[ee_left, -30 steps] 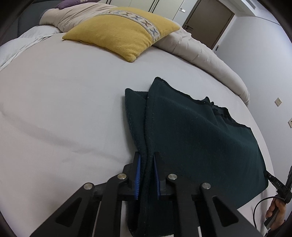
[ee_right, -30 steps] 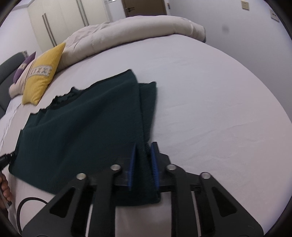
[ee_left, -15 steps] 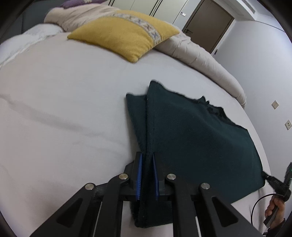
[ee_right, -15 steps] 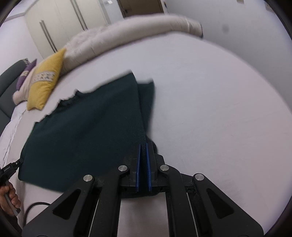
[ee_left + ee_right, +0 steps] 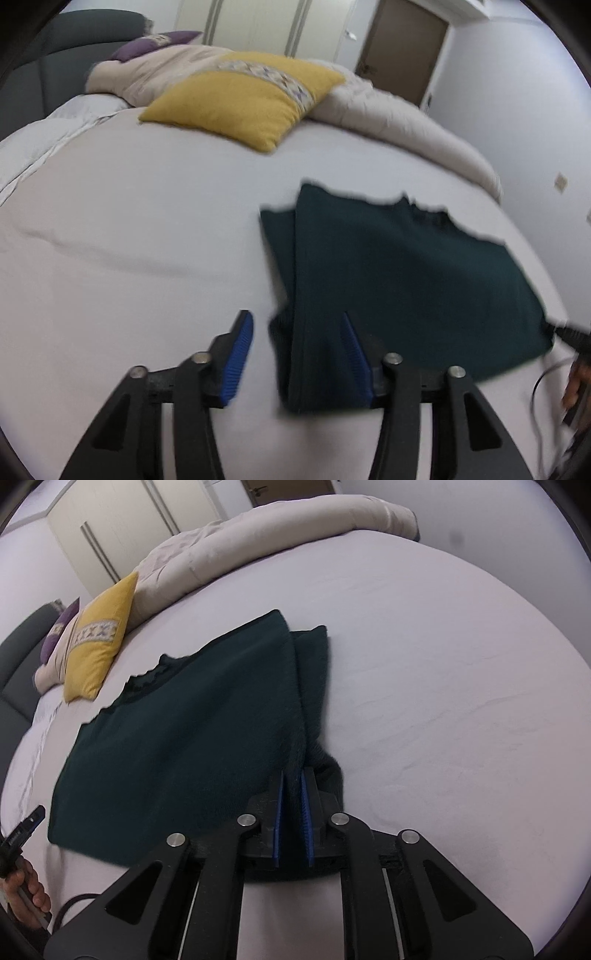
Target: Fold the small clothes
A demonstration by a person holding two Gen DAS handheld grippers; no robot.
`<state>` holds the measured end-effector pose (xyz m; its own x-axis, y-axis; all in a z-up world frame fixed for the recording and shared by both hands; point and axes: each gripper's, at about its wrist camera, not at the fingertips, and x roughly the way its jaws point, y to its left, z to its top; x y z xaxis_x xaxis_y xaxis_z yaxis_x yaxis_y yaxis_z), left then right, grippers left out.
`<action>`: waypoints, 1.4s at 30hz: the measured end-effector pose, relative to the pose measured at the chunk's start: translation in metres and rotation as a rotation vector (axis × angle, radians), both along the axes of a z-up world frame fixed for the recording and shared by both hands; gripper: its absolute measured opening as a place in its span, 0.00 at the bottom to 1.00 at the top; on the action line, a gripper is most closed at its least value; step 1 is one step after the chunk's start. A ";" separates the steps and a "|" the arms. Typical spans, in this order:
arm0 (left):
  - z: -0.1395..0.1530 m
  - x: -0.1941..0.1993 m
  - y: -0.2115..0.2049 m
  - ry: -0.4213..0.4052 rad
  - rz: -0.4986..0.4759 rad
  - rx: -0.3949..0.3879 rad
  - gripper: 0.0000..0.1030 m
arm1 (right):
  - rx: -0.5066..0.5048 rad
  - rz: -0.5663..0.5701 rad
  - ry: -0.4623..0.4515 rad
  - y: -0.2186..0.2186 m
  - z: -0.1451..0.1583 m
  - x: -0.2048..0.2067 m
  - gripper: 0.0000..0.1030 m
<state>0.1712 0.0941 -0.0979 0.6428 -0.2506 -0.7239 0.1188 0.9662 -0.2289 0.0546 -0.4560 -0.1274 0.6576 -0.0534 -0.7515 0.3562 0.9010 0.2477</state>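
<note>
A dark green knit garment [image 5: 399, 266] lies spread on the white bed sheet [image 5: 129, 240], with its side edges folded over. My left gripper [image 5: 299, 332] is open, its blue pads wide apart on either side of the garment's folded left edge, holding nothing. In the right wrist view, the same garment [image 5: 192, 731] lies ahead and to the left. My right gripper [image 5: 293, 786] is shut on the garment's folded right edge, with cloth pinched between the blue pads.
A yellow pillow [image 5: 243, 96] and a rolled beige duvet [image 5: 399, 122] lie at the far side of the bed. A purple cushion [image 5: 155, 42] sits behind them. A hand with a cable shows at the frame edge [image 5: 22, 890]. Wardrobe doors [image 5: 118, 535] stand behind.
My left gripper has opened and let go of the garment's folded edge. My right gripper closed on the right folded edge and stays shut on it.
</note>
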 end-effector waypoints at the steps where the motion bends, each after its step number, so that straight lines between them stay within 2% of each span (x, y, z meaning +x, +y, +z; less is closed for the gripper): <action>1: -0.008 0.001 -0.002 0.029 -0.005 -0.006 0.25 | -0.008 0.004 0.000 0.001 -0.001 0.000 0.11; 2: -0.017 0.002 -0.001 0.058 -0.001 -0.030 0.22 | -0.015 0.006 0.006 0.002 -0.002 0.000 0.11; 3: -0.017 0.001 0.000 0.052 0.007 -0.035 0.22 | -0.018 0.007 0.012 0.002 -0.002 0.002 0.10; 5: -0.015 0.001 -0.002 0.031 0.013 -0.030 0.14 | -0.029 0.014 0.016 0.003 -0.002 0.004 0.10; 7: -0.010 0.002 -0.003 0.013 0.015 -0.023 0.09 | -0.058 0.019 0.022 0.005 0.000 0.005 0.07; 11: -0.001 -0.003 -0.003 -0.020 0.017 -0.017 0.07 | -0.090 0.003 0.008 0.008 0.007 0.002 0.05; 13: 0.001 -0.006 -0.005 -0.026 0.012 -0.010 0.06 | -0.102 0.001 -0.011 0.011 0.014 -0.003 0.05; 17: -0.003 -0.015 0.002 -0.018 0.035 -0.046 0.06 | -0.122 0.000 -0.027 0.017 0.024 -0.012 0.05; 19: -0.015 -0.015 0.008 0.017 0.053 -0.066 0.06 | -0.114 -0.013 0.003 0.012 0.015 -0.016 0.05; 22: -0.030 -0.014 0.015 0.054 0.062 -0.100 0.06 | -0.038 -0.045 0.035 -0.004 -0.006 -0.022 0.04; 31: -0.028 -0.014 0.010 0.062 0.043 -0.068 0.06 | -0.029 -0.063 0.038 0.002 0.001 -0.036 0.04; 42: -0.028 -0.010 0.011 0.076 0.048 -0.069 0.07 | -0.020 -0.063 0.050 0.000 -0.010 -0.034 0.04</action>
